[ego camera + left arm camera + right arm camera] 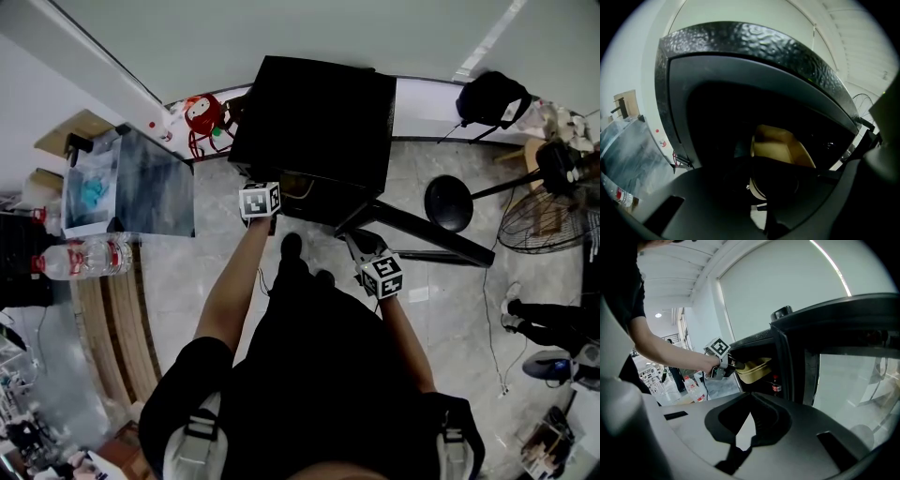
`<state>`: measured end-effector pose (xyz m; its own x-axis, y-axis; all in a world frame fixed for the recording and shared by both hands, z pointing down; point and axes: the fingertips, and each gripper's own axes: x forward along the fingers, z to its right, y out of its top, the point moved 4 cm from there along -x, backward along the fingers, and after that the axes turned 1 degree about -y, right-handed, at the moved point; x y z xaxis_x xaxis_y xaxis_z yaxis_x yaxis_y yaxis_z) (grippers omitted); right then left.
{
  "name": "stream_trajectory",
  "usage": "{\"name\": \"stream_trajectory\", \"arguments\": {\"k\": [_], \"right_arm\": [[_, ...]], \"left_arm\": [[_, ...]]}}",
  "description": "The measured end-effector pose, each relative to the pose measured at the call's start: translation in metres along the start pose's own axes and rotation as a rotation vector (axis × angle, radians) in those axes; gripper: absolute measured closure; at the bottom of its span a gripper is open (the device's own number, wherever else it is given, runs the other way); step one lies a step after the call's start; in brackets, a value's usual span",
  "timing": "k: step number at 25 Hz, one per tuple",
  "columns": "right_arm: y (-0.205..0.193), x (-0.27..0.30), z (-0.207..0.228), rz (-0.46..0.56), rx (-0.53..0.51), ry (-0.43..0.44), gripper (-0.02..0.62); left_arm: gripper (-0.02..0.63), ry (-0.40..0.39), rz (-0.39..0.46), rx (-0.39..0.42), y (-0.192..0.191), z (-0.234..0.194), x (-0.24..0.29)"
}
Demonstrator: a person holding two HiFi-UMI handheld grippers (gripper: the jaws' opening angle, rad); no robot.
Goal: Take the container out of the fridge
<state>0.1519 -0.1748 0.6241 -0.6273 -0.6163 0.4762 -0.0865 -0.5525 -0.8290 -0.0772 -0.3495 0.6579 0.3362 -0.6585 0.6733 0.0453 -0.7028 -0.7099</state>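
The black fridge (314,122) stands open, its door (422,234) swung out to the right. In the left gripper view a tan container (780,145) sits in the dark fridge opening. My left gripper (757,180) is shut on its near rim. The right gripper view shows this from the side: the left gripper (729,363) grips the container (754,369) at the fridge mouth. My right gripper (366,251) hangs back by the door, to the right of the container, jaws shut and empty (740,446).
A red-capped bottle (776,385) stands inside the fridge below the container. A water bottle (84,255) lies on the wooden table at left, beside a plastic-wrapped box (131,183). A black stool (448,202) and a fan (539,220) stand to the right.
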Motion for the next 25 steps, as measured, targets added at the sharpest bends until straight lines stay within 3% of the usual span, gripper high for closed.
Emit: {"name": "stream_trajectory", "arguments": {"k": [8,25], "right_arm": [[-0.002,-0.002,0.001,0.017,-0.032,0.007,0.597],[-0.002,-0.01,-0.017,0.039,-0.118,0.118,0.597]], "left_arm": [[0.572,0.015,0.007,-0.002,-0.01,-0.001,-0.013],[0.572,0.077,0.053,-0.06,-0.042,0.013,-0.072]]}}
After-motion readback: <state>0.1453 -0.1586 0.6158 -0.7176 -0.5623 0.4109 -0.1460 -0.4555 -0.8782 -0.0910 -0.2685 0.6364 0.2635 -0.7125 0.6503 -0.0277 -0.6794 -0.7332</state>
